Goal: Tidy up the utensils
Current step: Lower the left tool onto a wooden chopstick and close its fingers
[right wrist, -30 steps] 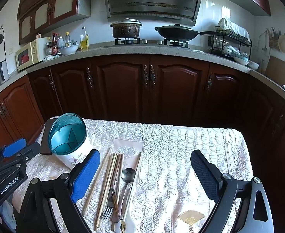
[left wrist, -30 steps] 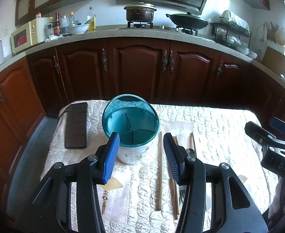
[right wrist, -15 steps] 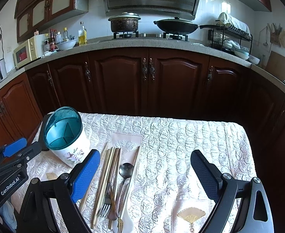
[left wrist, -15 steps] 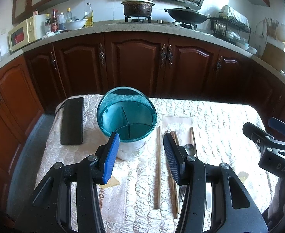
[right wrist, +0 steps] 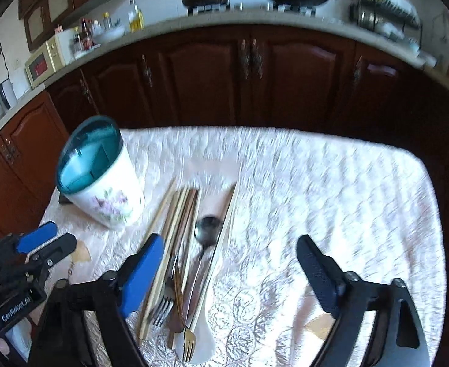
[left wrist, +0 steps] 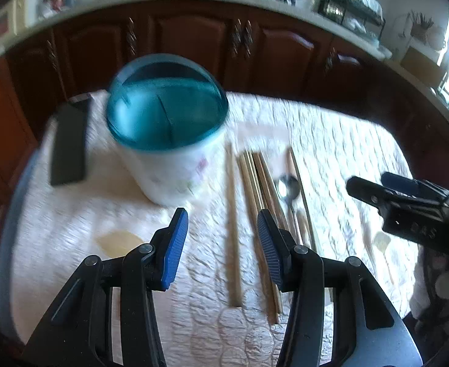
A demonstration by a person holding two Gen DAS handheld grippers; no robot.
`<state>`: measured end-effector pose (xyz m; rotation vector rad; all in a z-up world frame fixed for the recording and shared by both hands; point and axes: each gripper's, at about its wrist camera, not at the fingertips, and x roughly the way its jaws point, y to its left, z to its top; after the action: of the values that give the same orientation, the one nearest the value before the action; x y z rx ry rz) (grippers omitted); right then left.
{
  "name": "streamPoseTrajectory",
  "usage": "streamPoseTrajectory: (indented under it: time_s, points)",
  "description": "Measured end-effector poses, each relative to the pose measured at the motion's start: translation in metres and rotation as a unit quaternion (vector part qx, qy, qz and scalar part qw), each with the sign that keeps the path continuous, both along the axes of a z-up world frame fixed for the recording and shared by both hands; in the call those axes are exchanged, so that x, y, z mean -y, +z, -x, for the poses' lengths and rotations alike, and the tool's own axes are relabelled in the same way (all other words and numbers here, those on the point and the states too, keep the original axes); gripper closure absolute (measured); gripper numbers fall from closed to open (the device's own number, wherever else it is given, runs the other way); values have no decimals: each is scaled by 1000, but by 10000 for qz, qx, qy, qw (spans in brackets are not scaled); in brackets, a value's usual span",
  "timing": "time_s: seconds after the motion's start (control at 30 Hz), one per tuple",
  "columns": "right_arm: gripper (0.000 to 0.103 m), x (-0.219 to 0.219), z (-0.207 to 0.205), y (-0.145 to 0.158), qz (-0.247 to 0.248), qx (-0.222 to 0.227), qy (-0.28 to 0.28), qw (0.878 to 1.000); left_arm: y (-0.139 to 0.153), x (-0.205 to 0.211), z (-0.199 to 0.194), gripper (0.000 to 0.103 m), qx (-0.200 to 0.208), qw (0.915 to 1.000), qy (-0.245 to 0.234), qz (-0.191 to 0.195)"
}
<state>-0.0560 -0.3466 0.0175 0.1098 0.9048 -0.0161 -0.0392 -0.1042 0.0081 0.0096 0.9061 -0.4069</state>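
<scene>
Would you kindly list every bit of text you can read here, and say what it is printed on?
"GenRobot.AI": white print on the left hand-held gripper body, seen from the right wrist.
"DAS": faint letters on the right hand-held gripper body, blurred, uncertain.
Bottle labels on the counter: too small to read.

L black two-finger gripper w/ blue pads (left wrist: 222,238): jaws parted, empty. R black two-finger gripper w/ blue pads (right wrist: 230,270): jaws spread wide, empty.

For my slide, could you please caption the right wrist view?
Open right gripper above chopsticks, spoon and forks beside the empty teal-rimmed holder.
</scene>
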Motion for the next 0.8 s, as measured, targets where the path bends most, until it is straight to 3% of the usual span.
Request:
streamPoseTrajectory:
  time_s: [0.13,0.3,0.5,0.6,0.8]
  points:
    - [39,4,-15,-27,-221,-288,107,9993,-28,14,-10,56,-280,9995,-161,-59]
    - [52,9,-39,-50,-585,-503,237,9967,-53,26,-26,57,-482,9984,-136,-274]
    - [63,24,-75,-67,-964,-630,83,9933,-72,34,-37,90,-732,9964,-234,-345]
    - [72,30,-97,-81,-1196,-779,52,9897,-76,35,-42,96,-704,9966,-288,-326]
    - [95,35,-121,-98,-1512,-1043,143,9829,-72,26,-35,97,-854,9951,-431,-241]
